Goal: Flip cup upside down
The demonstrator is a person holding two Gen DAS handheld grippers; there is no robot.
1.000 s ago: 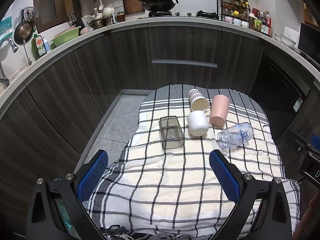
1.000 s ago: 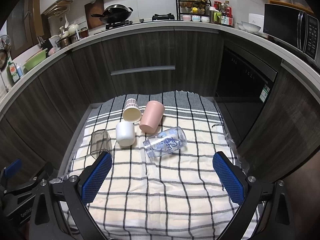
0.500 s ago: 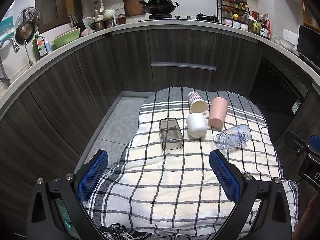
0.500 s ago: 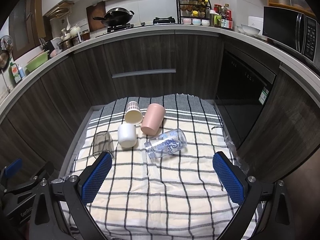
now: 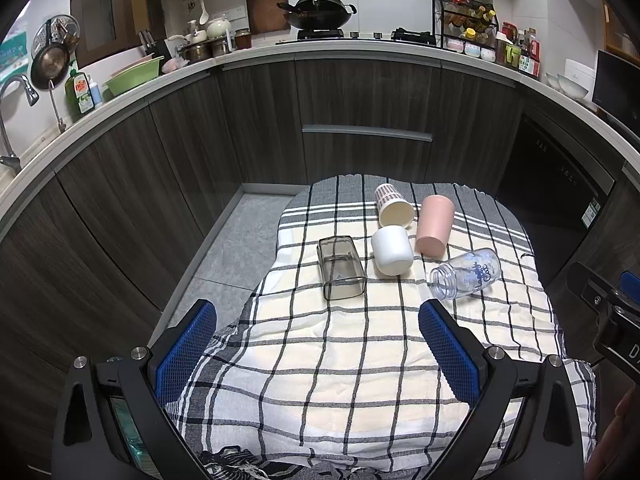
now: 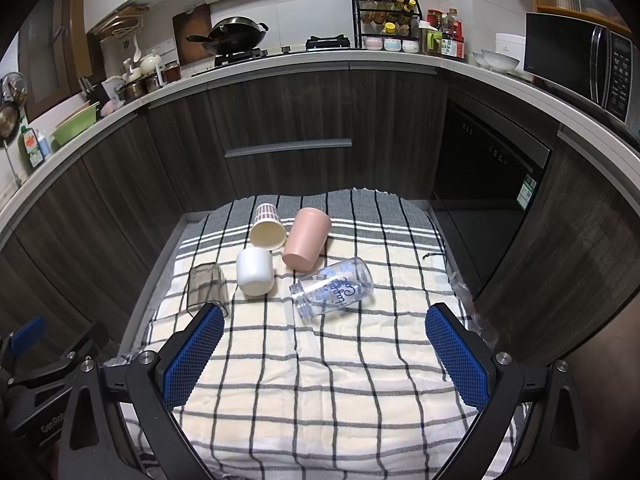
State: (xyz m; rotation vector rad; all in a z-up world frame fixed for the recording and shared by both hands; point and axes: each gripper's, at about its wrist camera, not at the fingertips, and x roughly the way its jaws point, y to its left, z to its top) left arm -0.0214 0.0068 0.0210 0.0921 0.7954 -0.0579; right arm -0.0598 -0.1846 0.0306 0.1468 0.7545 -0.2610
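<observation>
A table draped in a black-and-cream checked cloth [image 5: 360, 360] carries five vessels, all grouped toward its far edge. The left gripper [image 5: 318, 344] hangs above the near edge with its blue-padded jaws spread wide and nothing between them. The right gripper [image 6: 324, 354] is the same — jaws wide apart, empty, above the near edge.

Nearest the far edge lies a striped paper cup [image 5: 393, 206] on its side, its cream mouth turned toward the cameras. Just beside it, toward the right edge, lies a pink cup [image 5: 434, 224], also on its side, with its closed base toward the cameras. The two look to be touching or very nearly so in the right wrist view. In front of the striped cup sits a white cup [image 5: 392, 250], its closed base showing; whether it lies fully on its side or tilts cannot be told. Toward the left edge from it is a smoky clear square tumbler [image 5: 341, 268], lying down, a little apart from the white cup. Toward the right edge lies a clear bottle [image 6: 332, 286] with blue script lettering — on its side, open neck pointing to the near-left, just in front of the pink cup.

Behind the table run dark wood cabinets [image 5: 360, 120] under a pale counter, with a wok [image 5: 318, 10] on the hob.
</observation>
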